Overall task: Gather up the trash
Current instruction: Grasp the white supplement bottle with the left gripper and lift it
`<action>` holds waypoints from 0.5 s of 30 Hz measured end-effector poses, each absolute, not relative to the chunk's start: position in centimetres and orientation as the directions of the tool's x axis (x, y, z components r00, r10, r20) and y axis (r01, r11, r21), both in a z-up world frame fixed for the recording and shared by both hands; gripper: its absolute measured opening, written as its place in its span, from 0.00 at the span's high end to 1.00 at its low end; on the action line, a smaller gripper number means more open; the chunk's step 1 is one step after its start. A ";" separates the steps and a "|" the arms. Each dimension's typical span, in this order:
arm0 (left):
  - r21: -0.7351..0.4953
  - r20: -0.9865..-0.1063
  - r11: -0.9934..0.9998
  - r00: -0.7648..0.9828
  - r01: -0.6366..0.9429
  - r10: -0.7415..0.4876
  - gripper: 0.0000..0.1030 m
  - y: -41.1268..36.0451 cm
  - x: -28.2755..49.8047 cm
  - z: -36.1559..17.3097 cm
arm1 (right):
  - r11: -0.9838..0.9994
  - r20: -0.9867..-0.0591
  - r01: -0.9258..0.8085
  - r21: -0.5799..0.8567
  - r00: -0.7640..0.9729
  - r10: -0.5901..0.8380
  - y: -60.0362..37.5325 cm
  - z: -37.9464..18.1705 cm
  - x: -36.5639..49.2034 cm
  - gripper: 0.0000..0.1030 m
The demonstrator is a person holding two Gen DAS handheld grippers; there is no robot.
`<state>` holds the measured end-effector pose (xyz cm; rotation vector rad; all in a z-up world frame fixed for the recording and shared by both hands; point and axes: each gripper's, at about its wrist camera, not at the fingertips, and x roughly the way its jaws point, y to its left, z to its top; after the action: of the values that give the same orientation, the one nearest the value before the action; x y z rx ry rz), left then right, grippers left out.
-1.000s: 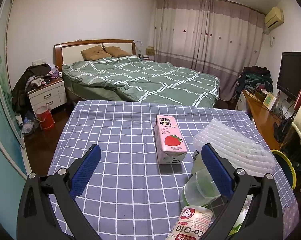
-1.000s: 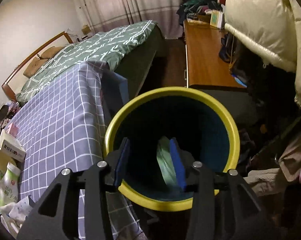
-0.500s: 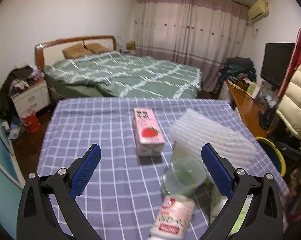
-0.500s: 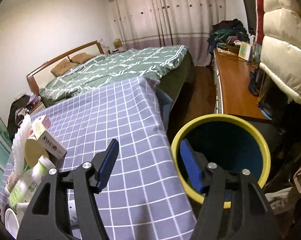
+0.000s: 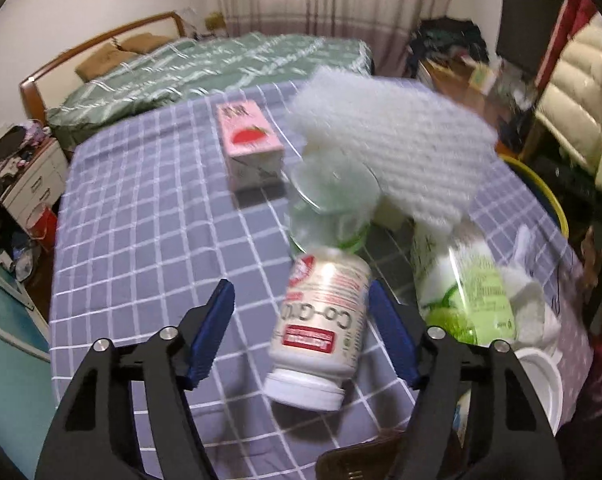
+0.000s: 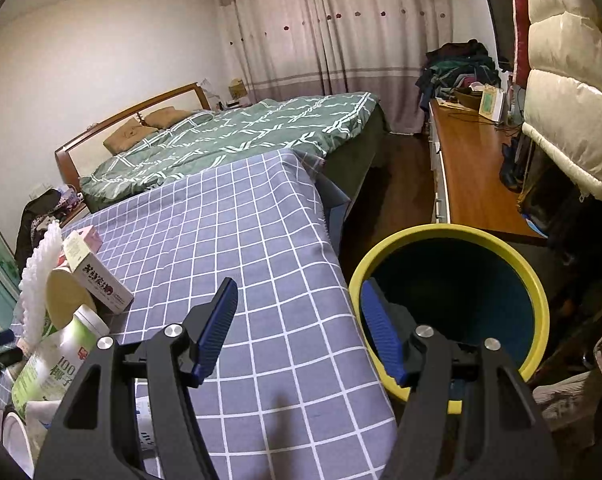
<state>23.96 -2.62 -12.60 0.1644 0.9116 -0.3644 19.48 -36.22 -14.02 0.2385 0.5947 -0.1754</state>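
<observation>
Blue-padded left hand-held gripper [image 5: 301, 330] over the checked surface [image 5: 149, 216], jaws closing around a white Co-Q10 bottle [image 5: 321, 324] lying on its side; right pad just beside the bottle, left pad apart from it, no grip yet. Just beyond the bottle, a clear plastic cup [image 5: 333, 200]; beyond that, a pink strawberry milk carton [image 5: 251, 144] and a white foam sheet [image 5: 393, 144]. Right of the bottle, a green-labelled bottle [image 5: 465, 292]. Right hand-held gripper [image 6: 299, 328] released, nothing between its pads, at the surface edge beside a yellow-rimmed bin [image 6: 537, 292].
</observation>
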 end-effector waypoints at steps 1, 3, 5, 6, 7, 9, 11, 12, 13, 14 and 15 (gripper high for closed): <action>-0.007 -0.808 0.922 0.541 0.386 -0.233 0.36 -3.0 24.1 -13.0 | 0.957 -0.573 0.231 0.176 0.815 -0.091 -36.3 -14.0 19.5 0.40; -0.001 -0.825 0.916 0.518 0.401 -0.227 0.39 -3.5 24.3 -13.6 | 0.956 -0.574 0.230 0.184 0.814 -0.085 -36.4 -14.1 19.6 0.40; 0.001 -0.837 0.911 0.500 0.412 -0.225 0.43 -3.8 24.5 -14.1 | 0.955 -0.575 0.228 0.189 0.814 -0.081 -36.4 -14.1 19.7 0.40; 0.001 -0.841 0.910 0.494 0.414 -0.223 0.44 -3.9 24.6 -14.3 | 0.955 -0.576 0.227 0.190 0.814 -0.079 -36.4 -14.1 19.7 0.40; 0.002 -0.844 0.909 0.488 0.416 -0.221 0.46 -4.0 24.8 -14.4 | 0.955 -0.577 0.225 0.191 0.813 -0.076 -36.4 -14.2 19.7 0.40; -0.001 -0.850 0.908 0.477 0.420 -0.221 0.49 -4.1 24.9 -14.6 | 0.955 -0.576 0.224 0.193 0.814 -0.074 -36.4 -14.2 19.8 0.40; 0.001 -0.855 0.907 0.471 0.421 -0.218 0.51 -4.1 24.9 -14.7 | 0.956 -0.577 0.221 0.196 0.814 -0.070 -36.3 -14.2 19.8 0.40; -0.002 -0.855 0.907 0.469 0.422 -0.221 0.51 -4.0 24.9 -14.7 | 0.955 -0.577 0.220 0.198 0.814 -0.068 -36.3 -14.2 19.8 0.40; -0.005 -0.854 0.907 0.469 0.421 -0.223 0.52 -3.7 25.0 -14.4 | 0.955 -0.575 0.220 0.199 0.815 -0.068 -36.3 -14.2 19.8 0.40; -0.002 -0.851 0.909 0.476 0.418 -0.221 0.52 -3.6 24.9 -14.2 | 0.955 -0.574 0.220 0.197 0.816 -0.070 -36.3 -14.1 19.8 0.40; 0.001 -0.848 0.910 0.483 0.414 -0.219 0.52 -3.5 24.8 -13.9 | 0.956 -0.571 0.221 0.195 0.818 -0.072 -36.3 -14.1 19.7 0.40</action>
<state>24.82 -3.48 -13.91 0.2168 0.9958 -0.3894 19.70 -36.31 -14.08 0.2587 0.5941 -0.1579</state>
